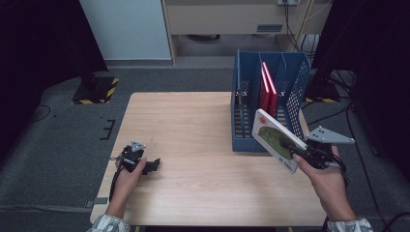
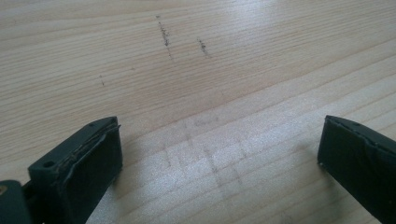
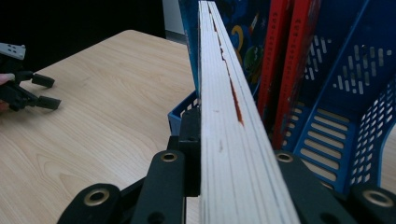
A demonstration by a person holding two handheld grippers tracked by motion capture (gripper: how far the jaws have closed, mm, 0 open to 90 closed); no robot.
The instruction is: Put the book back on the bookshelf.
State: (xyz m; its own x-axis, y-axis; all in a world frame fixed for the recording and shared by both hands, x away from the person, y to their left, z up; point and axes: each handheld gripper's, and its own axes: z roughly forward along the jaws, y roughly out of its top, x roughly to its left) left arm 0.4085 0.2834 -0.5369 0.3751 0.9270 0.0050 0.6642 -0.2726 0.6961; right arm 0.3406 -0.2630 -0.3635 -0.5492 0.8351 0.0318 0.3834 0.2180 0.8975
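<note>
Right gripper (image 1: 296, 151) clamps a book (image 1: 273, 140), tilted, just before the blue rack (image 1: 241, 87). Left gripper (image 1: 153, 165) rests on table (image 1: 193, 125), jaws wide apart, empty.

A slotted rack (image 1: 246, 121) is standing on the worktop (image 1: 193, 125) toward its far right, with two books (image 1: 268, 89) sitting upright in one of its middle compartments. The right gripper (image 1: 302, 150) is holding a board book (image 1: 274, 141) tilted in the air just in front of the rack's near edge. The left gripper (image 1: 153, 165) is resting on the worktop near its front left corner, well apart from the rack.
</note>
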